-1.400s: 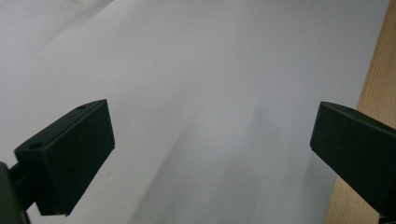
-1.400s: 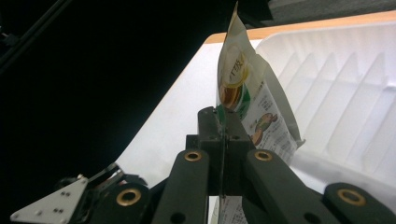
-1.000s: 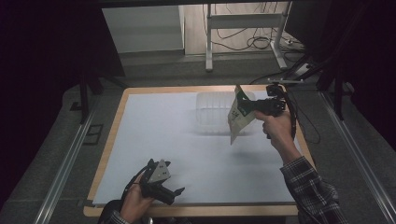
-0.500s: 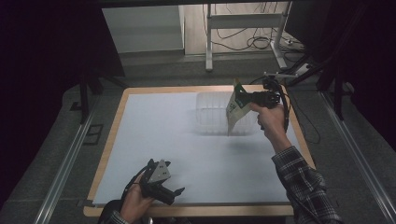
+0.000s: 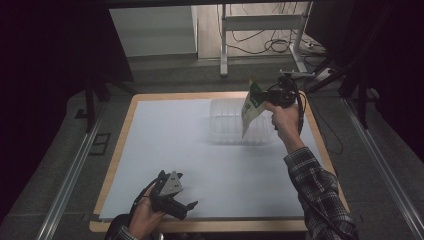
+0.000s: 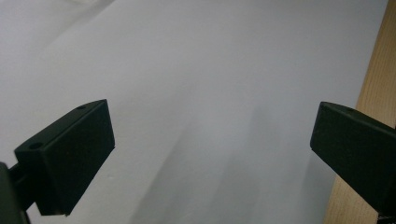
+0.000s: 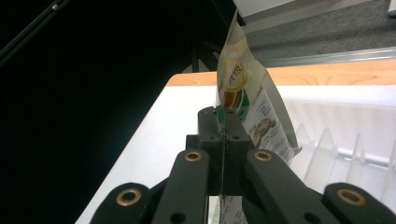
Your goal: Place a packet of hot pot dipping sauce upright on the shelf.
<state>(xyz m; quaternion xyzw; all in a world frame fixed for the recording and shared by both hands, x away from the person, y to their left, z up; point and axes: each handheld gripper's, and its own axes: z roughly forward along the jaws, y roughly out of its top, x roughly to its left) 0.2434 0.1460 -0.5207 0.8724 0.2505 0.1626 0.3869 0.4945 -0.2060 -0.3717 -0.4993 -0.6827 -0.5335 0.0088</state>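
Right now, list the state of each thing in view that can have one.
Right tool: shut on the packet, held up over the far right of the table.
Packet: pinched by its edge, hanging above the clear container.
Clear container: on the white sheet, nothing visible inside it.
Left tool: open, jaws wide apart with nothing between them, low over the white sheet.

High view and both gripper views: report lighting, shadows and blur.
High view: dark surroundings, the white table sheet evenly lit, the clear plastic container faint against it. Left gripper view: soft shadows on the sheet, the left gripper with open jaws slightly soft. Right gripper view: black left half, the packet readable but its print blurred.
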